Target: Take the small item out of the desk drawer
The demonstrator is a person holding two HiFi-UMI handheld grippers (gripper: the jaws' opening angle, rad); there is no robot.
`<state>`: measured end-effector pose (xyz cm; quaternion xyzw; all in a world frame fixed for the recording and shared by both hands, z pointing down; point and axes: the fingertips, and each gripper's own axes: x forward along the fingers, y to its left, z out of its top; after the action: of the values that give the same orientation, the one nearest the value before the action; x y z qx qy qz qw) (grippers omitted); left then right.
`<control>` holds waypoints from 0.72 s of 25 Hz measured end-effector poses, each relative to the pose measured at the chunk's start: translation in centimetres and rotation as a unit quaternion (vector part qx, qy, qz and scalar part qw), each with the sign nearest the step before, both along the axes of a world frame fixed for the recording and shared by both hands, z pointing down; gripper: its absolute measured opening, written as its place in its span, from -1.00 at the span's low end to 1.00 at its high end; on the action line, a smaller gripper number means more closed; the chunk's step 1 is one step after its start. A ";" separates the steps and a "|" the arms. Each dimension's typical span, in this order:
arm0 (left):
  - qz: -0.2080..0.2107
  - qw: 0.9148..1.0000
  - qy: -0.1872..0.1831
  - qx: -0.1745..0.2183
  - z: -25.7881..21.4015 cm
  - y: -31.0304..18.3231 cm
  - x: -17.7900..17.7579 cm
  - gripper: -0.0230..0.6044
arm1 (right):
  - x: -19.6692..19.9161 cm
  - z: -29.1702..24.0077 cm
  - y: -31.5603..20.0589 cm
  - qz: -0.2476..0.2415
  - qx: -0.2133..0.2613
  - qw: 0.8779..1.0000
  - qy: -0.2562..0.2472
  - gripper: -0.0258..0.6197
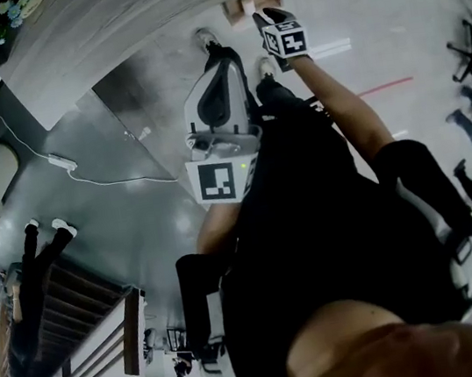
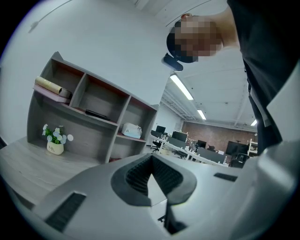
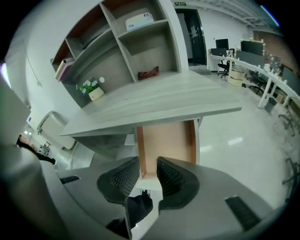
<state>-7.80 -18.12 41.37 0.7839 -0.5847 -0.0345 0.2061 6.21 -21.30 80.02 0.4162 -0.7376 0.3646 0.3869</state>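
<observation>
The desk drawer (image 3: 166,140) stands pulled out under the pale wooden desk top (image 3: 154,101); its orange-brown inside looks bare and I see no small item in it. My right gripper (image 3: 148,176) points down at the drawer's front left corner, jaws apart, with that corner showing in the gap. In the head view the right gripper (image 1: 267,17) reaches to the drawer (image 1: 249,3) below the desk (image 1: 146,11). My left gripper (image 1: 219,70) hangs back near my body. Its fingertips meet in the left gripper view (image 2: 151,161), with nothing between them.
A shelf unit (image 3: 117,47) on the desk holds a flower pot (image 3: 96,91), a red object (image 3: 149,72) and a white device (image 3: 139,19). Office desks and chairs (image 3: 253,70) stand to the right. A cable with a power strip (image 1: 63,162) lies on the floor at left, near a standing person (image 1: 31,269).
</observation>
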 end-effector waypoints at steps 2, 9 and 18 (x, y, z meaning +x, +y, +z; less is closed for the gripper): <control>0.000 1.000 -0.001 -0.002 0.1 0.3 0.0 -0.94 | 0.3 1.4 -0.2 0.006 -0.008 1.000 0.004 -0.59; 0.007 1.000 0.001 -0.010 0.7 0.8 0.0 -0.94 | 0.0 4.6 -0.8 0.008 -0.037 0.999 0.018 -0.51; 0.012 1.000 0.005 -0.018 1.6 0.3 0.0 -0.94 | 0.1 8.7 -1.8 -0.004 -0.072 0.996 0.062 -0.48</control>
<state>-7.82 -17.81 42.97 0.7870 -0.5745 -0.0254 0.2237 6.30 -23.09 88.71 0.4062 -0.6861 0.3886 0.4619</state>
